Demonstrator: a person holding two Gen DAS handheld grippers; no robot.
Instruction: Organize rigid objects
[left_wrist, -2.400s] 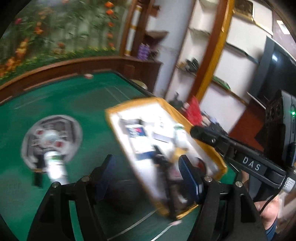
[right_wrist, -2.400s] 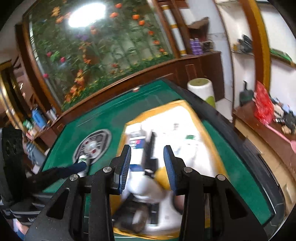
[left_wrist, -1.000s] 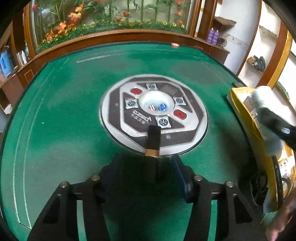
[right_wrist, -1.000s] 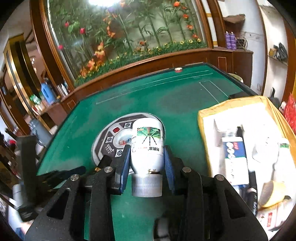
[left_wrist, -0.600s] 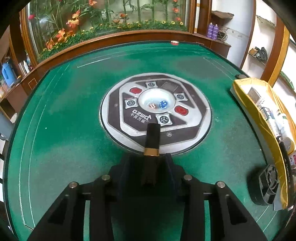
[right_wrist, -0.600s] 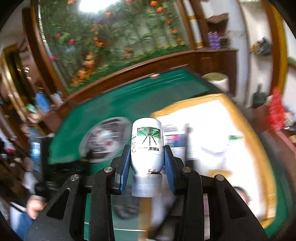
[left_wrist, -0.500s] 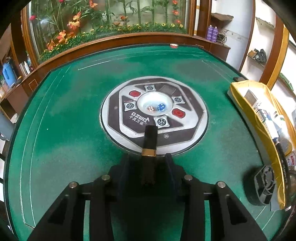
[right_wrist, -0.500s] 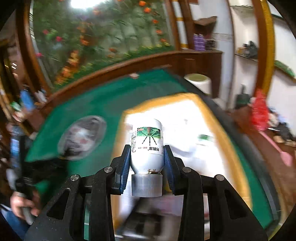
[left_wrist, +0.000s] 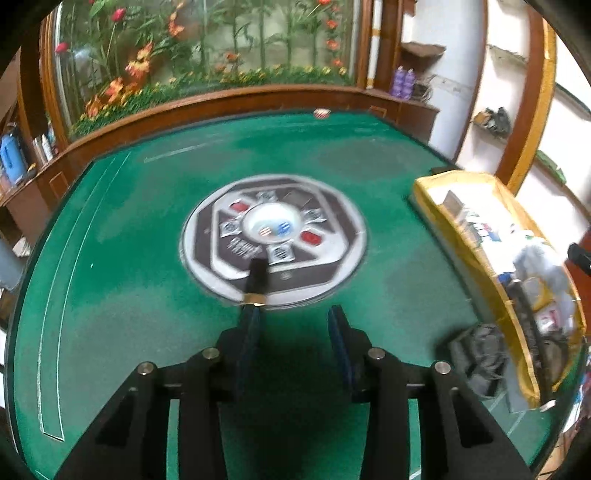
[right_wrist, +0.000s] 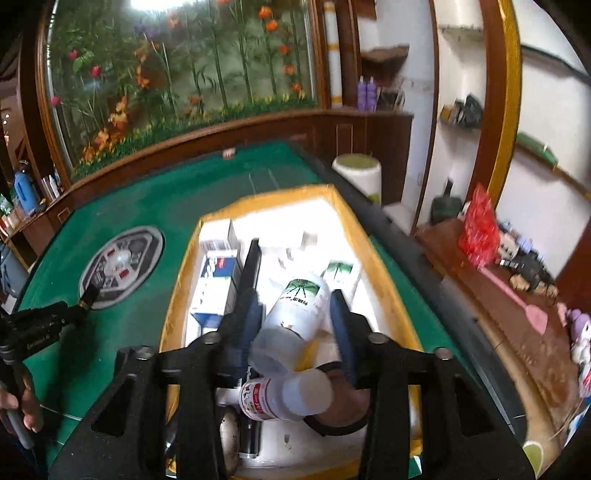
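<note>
Black stick with a gold band (left_wrist: 256, 277) sits at the left of the scene, on the near edge of the round grey-and-black dial panel (left_wrist: 332, 258) set into the green felt bench (left_wrist: 110, 258). Its lower end meets the tip of one blue pad of the left claw (left_wrist: 295, 332). That claw stands apart, with bare felt showing between its pads, so the stick is not pinched from both sides. Whether it rests on the pad or only lies against it, I cannot tell.

Further right, a dark round fan-like object (left_wrist: 476, 354) lies on the felt just beside the yellow-rimmed white tray (right_wrist: 177, 280). Inside the tray, a blue-and-white carton (right_wrist: 218, 284) lies along its left side, with a long black bar (right_wrist: 251, 266) next to it.

Over the middle of the tray hangs the right claw (right_wrist: 295, 325), whose jaws are opening. A white plastic bottle with a green-printed label (right_wrist: 295, 314) is between them, tilted with its clear cap toward the camera; it looks loose rather than clamped. Below it, in the tray, a second white bottle with a red-lettered label (right_wrist: 280, 397) lies on its side.
</note>
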